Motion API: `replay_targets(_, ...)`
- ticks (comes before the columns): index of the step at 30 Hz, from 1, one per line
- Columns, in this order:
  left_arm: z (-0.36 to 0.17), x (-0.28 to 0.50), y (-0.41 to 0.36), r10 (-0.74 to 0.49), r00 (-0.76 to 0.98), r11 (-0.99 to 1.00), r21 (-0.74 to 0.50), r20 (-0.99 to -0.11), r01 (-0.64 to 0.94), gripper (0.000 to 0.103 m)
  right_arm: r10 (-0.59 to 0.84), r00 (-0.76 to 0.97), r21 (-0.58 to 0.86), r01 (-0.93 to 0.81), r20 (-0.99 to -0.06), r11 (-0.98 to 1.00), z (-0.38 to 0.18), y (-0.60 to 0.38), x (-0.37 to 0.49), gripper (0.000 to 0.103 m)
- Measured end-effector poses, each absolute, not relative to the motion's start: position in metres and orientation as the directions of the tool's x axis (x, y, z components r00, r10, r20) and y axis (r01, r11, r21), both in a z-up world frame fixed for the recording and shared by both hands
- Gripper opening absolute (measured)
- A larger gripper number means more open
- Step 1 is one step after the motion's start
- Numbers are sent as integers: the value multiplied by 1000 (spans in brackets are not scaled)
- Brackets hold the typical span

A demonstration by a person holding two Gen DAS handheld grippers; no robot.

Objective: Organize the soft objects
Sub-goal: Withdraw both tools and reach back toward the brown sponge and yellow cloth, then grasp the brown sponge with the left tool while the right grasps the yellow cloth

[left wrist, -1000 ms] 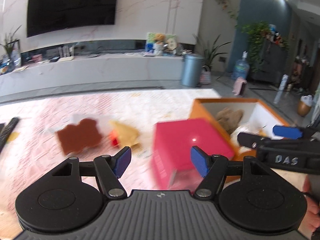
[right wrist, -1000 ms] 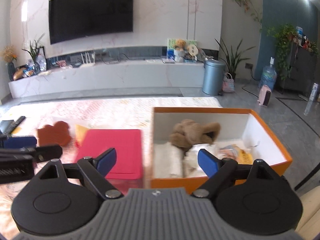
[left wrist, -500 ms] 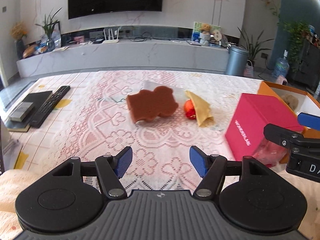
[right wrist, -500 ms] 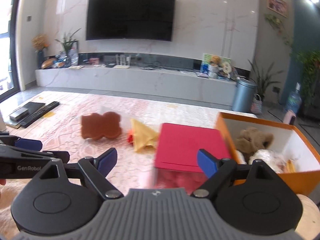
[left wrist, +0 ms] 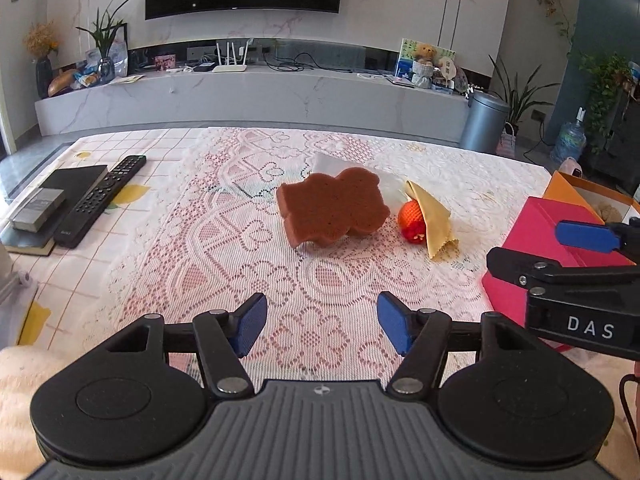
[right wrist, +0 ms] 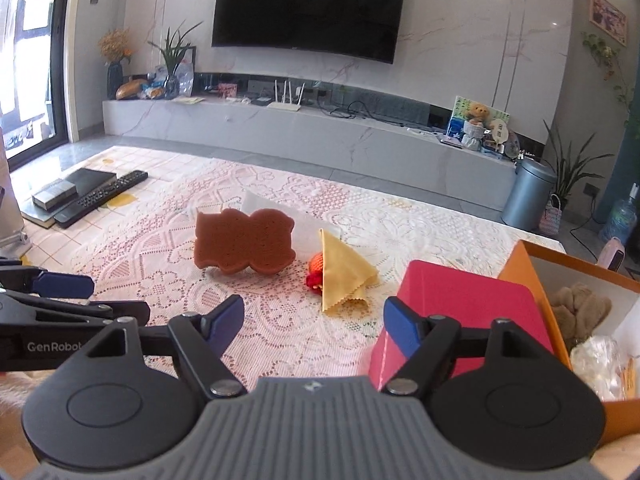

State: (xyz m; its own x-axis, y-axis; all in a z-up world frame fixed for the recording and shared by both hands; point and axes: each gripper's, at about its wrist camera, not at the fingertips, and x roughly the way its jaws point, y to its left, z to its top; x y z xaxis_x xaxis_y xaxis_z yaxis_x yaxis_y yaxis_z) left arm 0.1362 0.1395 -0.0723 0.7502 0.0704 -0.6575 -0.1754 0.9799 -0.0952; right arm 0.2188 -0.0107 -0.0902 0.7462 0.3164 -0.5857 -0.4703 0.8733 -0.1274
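Both cams have swung from orange box (right wrist: pixel 532 264) toward brown sponge (left wrist: pixel 334 208). Left gripper (left wrist: pixel 322 324) & right gripper (right wrist: pixel 314 326) spread, empty. Sponge mid-table, poss. next pick; yellow cloth (right wrist: pixel 344 276) beside.

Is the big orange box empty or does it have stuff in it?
It has stuff in it. The orange box is open on top, and a brown plush toy sits inside.
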Motion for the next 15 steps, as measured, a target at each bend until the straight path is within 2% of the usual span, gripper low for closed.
replay_targets(4, -71, 156, 146, 71, 751, 983, -82, -657, -164, 75, 320, 678, -107, -508, -661, 855, -89, -2, 251, 74)
replay_targets(5, -71, 162, 146, 68, 751, 985, -77, -657, -157, 75, 318, 660, -96, -511, -681, 854, -89, 0, 260, 70)
replay_targets(9, -71, 182, 144, 36, 750, 988, -90, -660, -127, 73, 296, 611, -110, -538, -734, 836, -87, 7, 291, 66)
replay_targets(11, -73, 193, 140, 18, 749, 990, -92, -662, -105, 73, 282, 582, -116, -552, -763, 825, -86, 11, 307, 59)
replay_targets(15, -78, 213, 137, -5, 736, 991, -101, -677, -86, 71, 267, 522, -96, -568, -810, 817, -84, 13, 340, 58)
